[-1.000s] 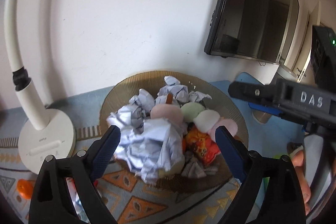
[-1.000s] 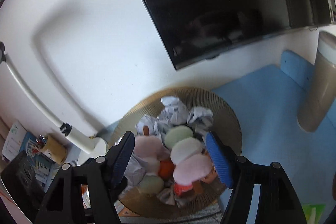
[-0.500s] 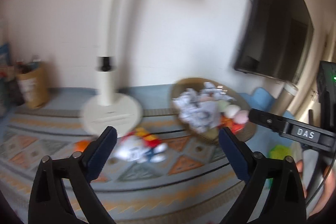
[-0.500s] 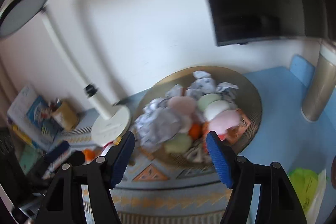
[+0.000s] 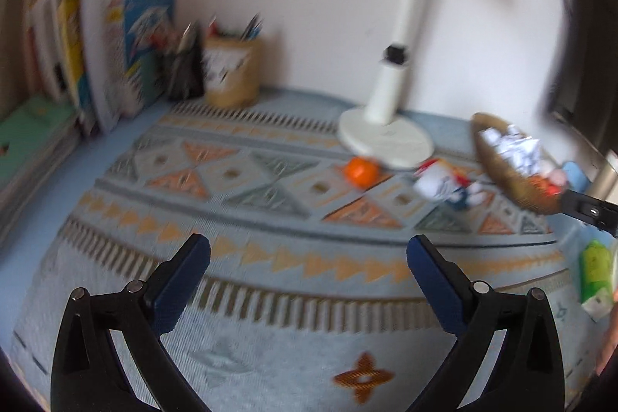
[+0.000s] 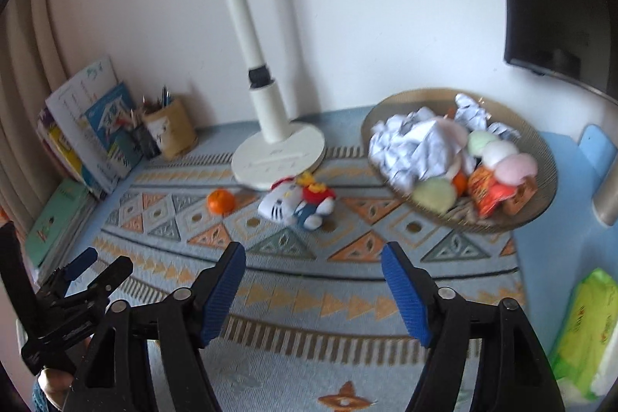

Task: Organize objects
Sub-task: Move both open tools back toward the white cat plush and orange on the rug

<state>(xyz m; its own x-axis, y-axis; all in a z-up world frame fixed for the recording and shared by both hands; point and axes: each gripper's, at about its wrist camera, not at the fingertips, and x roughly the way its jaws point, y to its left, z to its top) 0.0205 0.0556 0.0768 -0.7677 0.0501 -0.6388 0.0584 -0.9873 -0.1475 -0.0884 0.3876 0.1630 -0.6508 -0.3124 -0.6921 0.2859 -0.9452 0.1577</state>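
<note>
A brown wicker basket (image 6: 540,195) at the right holds crumpled paper (image 6: 413,145), round pastel puffs (image 6: 498,153) and an orange snack packet (image 6: 486,192); it also shows in the left wrist view (image 5: 498,165). A white plush toy (image 6: 297,201) and an orange fruit (image 6: 221,200) lie on the patterned mat near the lamp base; both also show in the left wrist view, the toy (image 5: 440,182) right of the fruit (image 5: 361,170). My left gripper (image 5: 309,257) is open and empty above the mat. My right gripper (image 6: 313,271) is open and empty, short of the toy.
A white desk lamp (image 6: 270,126) stands at the back. Books (image 6: 89,126) and a pen cup (image 6: 170,130) fill the back left corner. A green packet (image 6: 587,327) lies at the front right. A dark monitor (image 6: 560,6) hangs at the right. The left gripper shows in the right wrist view (image 6: 77,284).
Both grippers have pulled back from the basket and swung left, so the mat, toy, fruit and books came into view. Both stay open and empty.
</note>
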